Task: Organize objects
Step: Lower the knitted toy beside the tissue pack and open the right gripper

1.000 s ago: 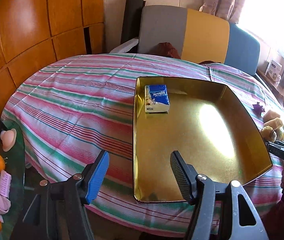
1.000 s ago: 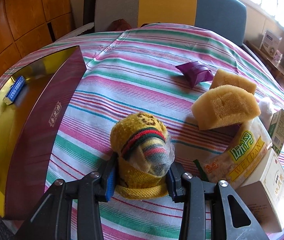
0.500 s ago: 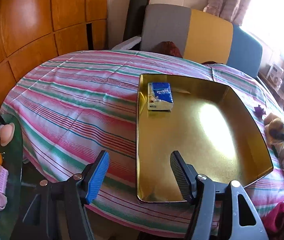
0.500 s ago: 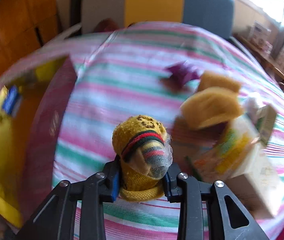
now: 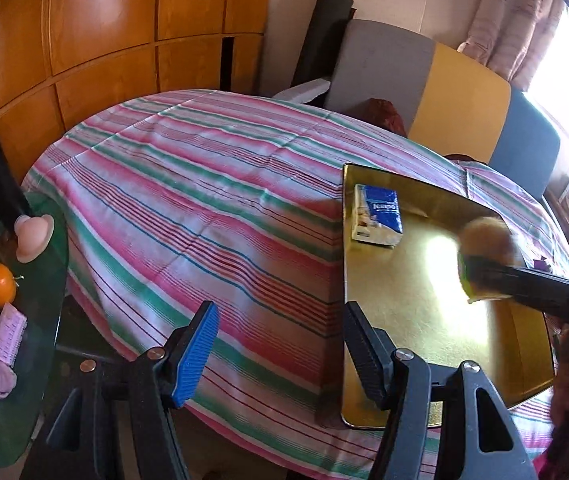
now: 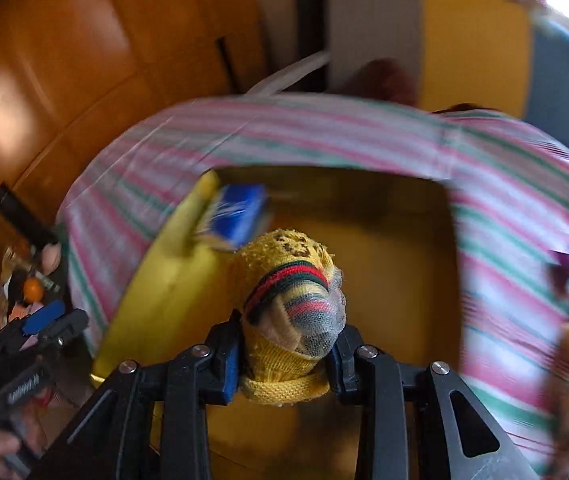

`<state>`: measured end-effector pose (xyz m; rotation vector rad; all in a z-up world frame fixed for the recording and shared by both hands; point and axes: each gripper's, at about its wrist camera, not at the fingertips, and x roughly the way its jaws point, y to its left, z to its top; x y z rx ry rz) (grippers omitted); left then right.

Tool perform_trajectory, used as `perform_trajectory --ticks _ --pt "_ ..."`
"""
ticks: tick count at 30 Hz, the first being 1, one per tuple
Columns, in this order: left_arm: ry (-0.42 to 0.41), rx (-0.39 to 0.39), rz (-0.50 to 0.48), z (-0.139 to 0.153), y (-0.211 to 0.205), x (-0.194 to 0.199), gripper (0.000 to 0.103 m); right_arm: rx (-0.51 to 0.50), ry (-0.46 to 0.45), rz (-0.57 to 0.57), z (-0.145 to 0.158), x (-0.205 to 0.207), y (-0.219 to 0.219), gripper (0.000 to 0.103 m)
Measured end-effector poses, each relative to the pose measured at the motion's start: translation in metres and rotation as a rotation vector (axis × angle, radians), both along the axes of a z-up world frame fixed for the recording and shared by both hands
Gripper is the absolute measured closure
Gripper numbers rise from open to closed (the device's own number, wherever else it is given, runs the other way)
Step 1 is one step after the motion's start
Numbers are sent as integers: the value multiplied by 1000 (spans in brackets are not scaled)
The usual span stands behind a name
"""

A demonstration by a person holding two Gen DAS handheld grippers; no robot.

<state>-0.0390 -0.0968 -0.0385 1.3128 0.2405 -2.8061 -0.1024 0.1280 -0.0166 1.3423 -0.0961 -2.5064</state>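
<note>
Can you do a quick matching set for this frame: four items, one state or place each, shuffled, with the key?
Items:
1. knitted yellow bundle
2. blue tissue pack
3. left gripper
4. gold tray

States or places:
A. lying in the tray's far left corner
B. jaws apart, nothing between them
C. on the striped tablecloth
D. clamped in the right gripper, above the tray

Pairs: 1-D, 2-A, 3-B, 4-C
</note>
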Motion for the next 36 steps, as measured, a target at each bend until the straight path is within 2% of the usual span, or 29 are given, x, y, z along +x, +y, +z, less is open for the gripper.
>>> perform_trajectory --ticks 5,8,10,12,14,15,25,36 --pt "-20 11 0 -6 -3 -4 39 -67 -112 10 -36 -39 -50 68" --pt "-31 14 0 -9 -4 -5 39 -127 -176 -17 -51 -55 -65 61" --pt "-35 16 2 -10 -6 -6 39 -215 -202 -34 -57 -62 -68 57" --pt "-36 10 -1 -11 -5 -6 39 -297 -217 -41 -60 -64 -68 48" --pt "-40 9 -5 -12 -4 -5 39 -378 -242 -23 -62 -63 -65 28" --pt "-42 9 -9 -12 -3 -5 39 -398 -240 -18 -60 -61 -64 25" --pt "5 -16 -53 4 12 3 39 -290 -121 -24 -31 -20 -41 17" --pt "43 -36 -134 16 34 15 39 -139 35 -80 4 39 17 11"
